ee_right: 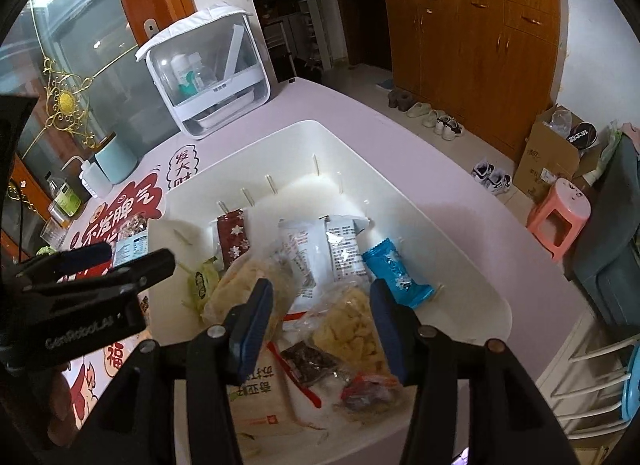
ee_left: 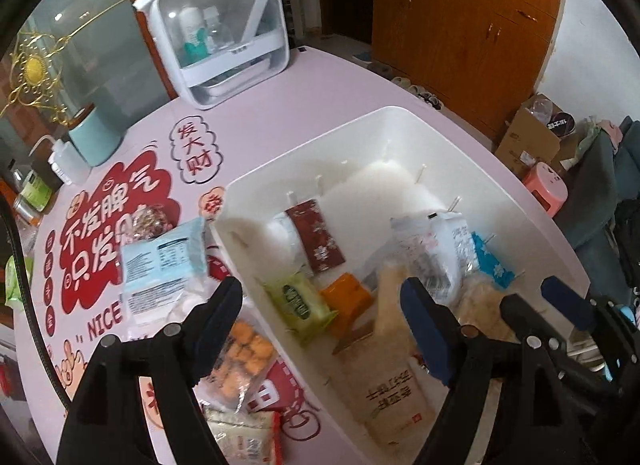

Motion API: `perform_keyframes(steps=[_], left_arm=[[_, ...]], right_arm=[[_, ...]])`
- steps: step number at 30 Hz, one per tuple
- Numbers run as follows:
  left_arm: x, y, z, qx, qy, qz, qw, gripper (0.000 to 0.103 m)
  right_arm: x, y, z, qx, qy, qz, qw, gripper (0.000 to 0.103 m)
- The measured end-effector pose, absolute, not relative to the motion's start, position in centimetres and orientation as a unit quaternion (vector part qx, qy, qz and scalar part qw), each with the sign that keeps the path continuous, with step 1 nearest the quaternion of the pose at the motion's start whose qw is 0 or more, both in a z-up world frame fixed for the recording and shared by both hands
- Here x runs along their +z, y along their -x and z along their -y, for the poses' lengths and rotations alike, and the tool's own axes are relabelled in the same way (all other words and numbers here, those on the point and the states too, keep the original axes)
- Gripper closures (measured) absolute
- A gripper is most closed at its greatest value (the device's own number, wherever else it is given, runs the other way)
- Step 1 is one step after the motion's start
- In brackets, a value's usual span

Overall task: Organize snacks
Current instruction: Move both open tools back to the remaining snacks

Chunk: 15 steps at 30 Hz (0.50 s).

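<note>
Two views are showing the white bin (ee_left: 400, 117). From the left wrist, the left gripper (ee_left: 320, 329) is hanging released, empty, straddling the bin's left rim; loose snack packets (ee_left: 164, 265) are lying on the table at 9 o'clock. From the right wrist, the right gripper (ee_right: 320, 329) is hovering released over binned snacks (ee_right: 348, 329); the far end at 12 o'clock is lying bare.

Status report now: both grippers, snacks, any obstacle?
Left gripper and right gripper open, empty. White bin part filled; light blue packet outside. No obstacle.
</note>
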<state>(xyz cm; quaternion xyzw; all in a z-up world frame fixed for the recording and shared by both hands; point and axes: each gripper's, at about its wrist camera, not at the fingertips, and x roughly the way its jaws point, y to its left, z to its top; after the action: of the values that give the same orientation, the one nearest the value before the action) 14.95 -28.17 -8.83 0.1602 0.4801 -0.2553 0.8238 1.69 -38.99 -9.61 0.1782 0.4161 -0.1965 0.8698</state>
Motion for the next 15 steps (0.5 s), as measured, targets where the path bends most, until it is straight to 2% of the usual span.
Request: perform_keyframes(steps=[15], left_arm=[[-6.0,-14.7,19.4,-0.222,-0.126,-0.469,0.845,0.023]], right_arm=[[-7.7,-2.3,33.9,-0.199,-0.153,-0.408,0.878,0.052]])
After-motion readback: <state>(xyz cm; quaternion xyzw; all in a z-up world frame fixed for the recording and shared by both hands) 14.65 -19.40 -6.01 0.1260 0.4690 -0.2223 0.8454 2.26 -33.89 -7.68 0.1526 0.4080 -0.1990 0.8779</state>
